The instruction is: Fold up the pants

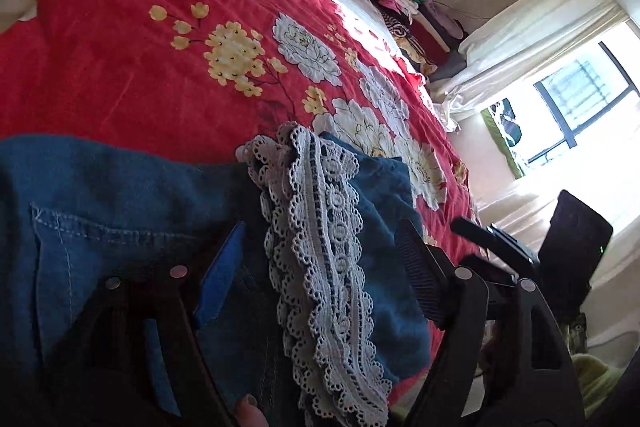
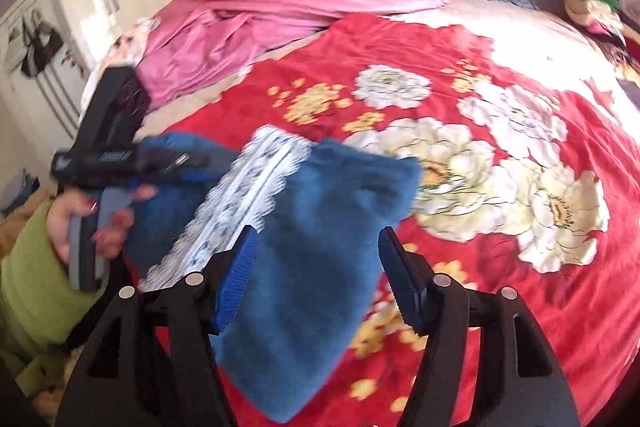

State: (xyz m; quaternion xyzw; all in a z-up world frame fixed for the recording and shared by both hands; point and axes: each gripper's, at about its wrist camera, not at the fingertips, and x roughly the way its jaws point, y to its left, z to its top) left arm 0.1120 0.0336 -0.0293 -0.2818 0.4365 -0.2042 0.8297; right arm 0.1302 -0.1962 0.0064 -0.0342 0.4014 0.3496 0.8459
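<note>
We see strong daylight pouring through the window (image 1: 576, 107), blowing out the wall beside it and the far bedspread (image 2: 532, 39) to white glare. The right wrist view is motion-blurred throughout; both fisheye views bend and darken at the corners.

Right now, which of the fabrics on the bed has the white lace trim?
The blue denim pants, lying nearest the tools on the red floral blanket. A white lace strip runs along them; the pink sheet behind is plain.
</note>
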